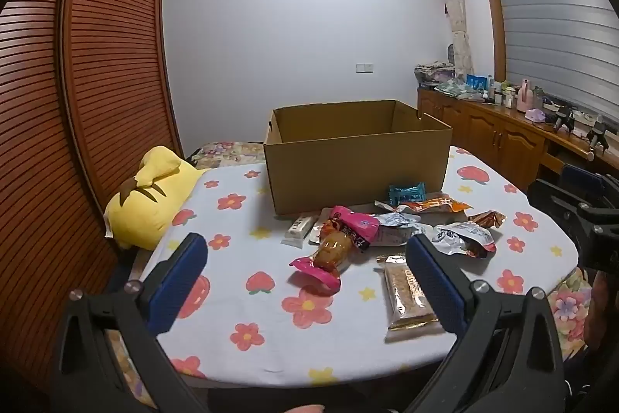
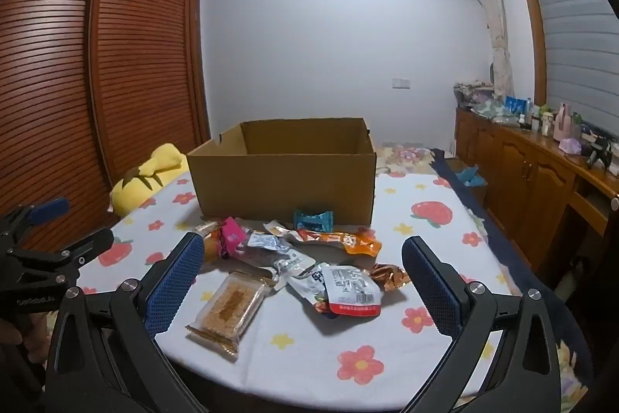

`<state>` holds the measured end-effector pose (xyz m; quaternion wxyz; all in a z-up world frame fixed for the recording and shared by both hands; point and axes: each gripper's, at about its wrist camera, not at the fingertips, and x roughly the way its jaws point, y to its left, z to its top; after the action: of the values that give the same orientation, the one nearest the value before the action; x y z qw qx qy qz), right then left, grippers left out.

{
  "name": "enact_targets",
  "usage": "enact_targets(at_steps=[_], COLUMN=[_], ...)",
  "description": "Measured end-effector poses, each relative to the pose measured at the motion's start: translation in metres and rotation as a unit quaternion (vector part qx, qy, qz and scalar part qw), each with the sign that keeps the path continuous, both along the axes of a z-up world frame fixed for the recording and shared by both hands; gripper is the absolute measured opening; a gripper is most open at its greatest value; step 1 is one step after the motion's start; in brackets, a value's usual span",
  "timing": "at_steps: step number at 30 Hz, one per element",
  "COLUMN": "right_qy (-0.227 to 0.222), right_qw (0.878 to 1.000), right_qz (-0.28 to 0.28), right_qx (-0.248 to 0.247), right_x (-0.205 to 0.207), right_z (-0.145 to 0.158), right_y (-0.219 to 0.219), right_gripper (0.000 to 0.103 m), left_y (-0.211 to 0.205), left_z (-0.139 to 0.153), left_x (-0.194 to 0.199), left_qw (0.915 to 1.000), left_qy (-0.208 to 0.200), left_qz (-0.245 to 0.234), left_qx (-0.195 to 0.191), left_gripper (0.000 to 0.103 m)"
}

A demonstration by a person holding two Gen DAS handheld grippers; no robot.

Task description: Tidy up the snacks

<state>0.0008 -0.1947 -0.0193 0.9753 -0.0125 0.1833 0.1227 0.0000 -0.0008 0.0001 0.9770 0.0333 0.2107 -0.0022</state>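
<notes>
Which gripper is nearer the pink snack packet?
Left. The left gripper frames the pink snack packet between its open fingers. The right gripper sits further right; the packet lies beyond its left finger.

Quick count from my feed: one cardboard box (image 2: 284, 186), one yellow plush (image 1: 149, 198), and roughly nine snack packets, including one pink packet (image 1: 340, 239), one teal candy (image 2: 312, 219), and one clear-wrapped cereal bar (image 2: 226, 310).

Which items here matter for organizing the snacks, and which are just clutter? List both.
For the job: cardboard box, pink snack pack, clear cracker pack, orange packet, blue candy, white-and-red pouch.

Lying about: yellow plush, bottles on the sideboard.
</notes>
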Motion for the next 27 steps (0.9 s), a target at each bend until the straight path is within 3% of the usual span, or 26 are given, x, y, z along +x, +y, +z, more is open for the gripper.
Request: enact_targets(at_steps=[27], right_qy=[-0.010], right_qw=[1.000], right_qz=[-0.003], right_qx=[-0.001], right_x=[-0.0049], right_z=[-0.0007], right_y=[-0.0005], right_gripper=[0.103], left_y=[0.0009], left_z=[0.0076], left_x=[-0.0067], left_qw=[0.9999], left_qy=[-0.011], left_qz=[-0.004], left_qx=[-0.004], left_gripper=[0.103])
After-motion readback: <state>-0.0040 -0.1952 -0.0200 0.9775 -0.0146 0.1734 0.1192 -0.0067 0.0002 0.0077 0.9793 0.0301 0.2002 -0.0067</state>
